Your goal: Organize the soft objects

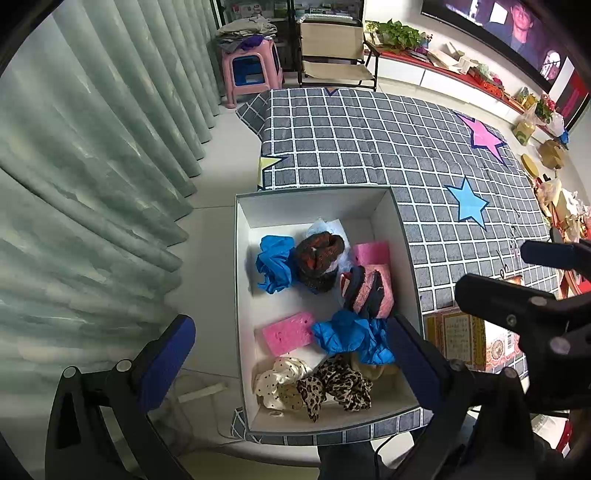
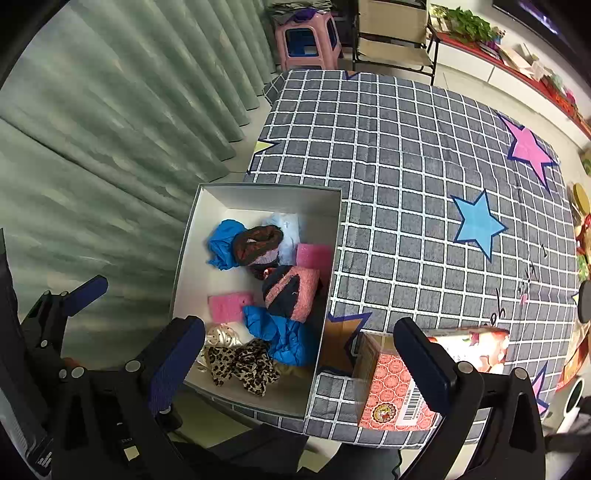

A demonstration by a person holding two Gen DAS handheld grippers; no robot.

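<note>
Above the white box [image 1: 384, 210] of soft items, both grippers, left [image 1: 291, 354] & right [image 2: 299, 354], are held released, nothing grasped.

A home living room: long green curtains [image 1: 92, 147], a wall TV [image 1: 517, 26], a folding chair [image 1: 336, 48], a pink stool [image 1: 251, 70], a houseplant [image 1: 399, 35].

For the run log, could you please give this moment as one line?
stage: soft items in white box | left tongs: open, empty, above box | right tongs: open, empty | leopard scrunchie nearest
</note>
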